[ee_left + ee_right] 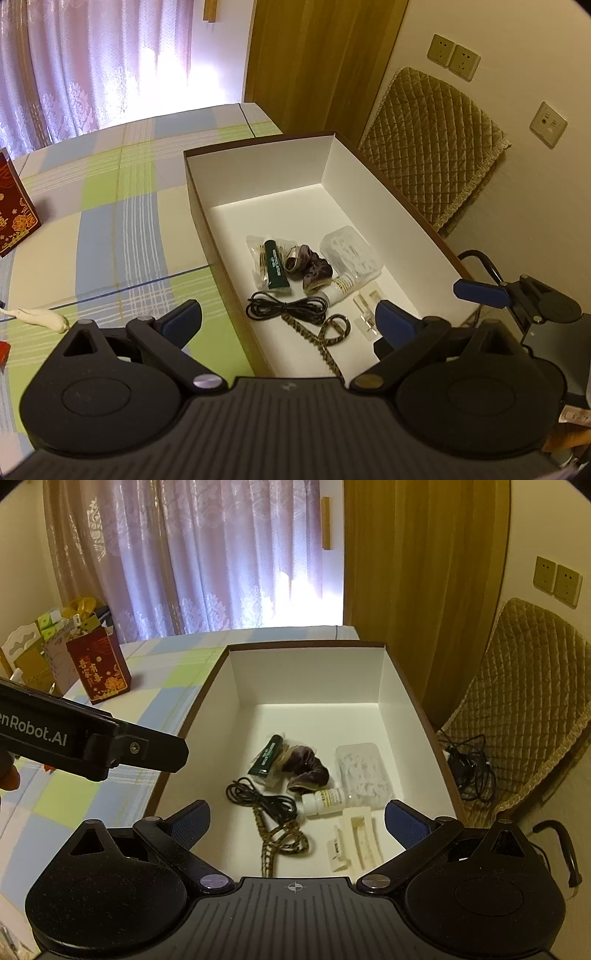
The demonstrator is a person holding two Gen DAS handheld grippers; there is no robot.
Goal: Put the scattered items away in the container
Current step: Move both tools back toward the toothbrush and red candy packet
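Both claws hover wide open and empty over a white-lined box (384,686) on a plaid-covered tabletop (110,229) — the left claw (288,321) at its near-left rim, the right claw (297,823) over its near end. Inside lie a green tube (274,267), black cable (286,308), purple scrunchie (308,766), white bottle (325,800) and cream hair clip (360,840). A white object (37,316), too unclear to name, remains on the cloth left of the box — likely the next pickup, calling for a leftward reach.
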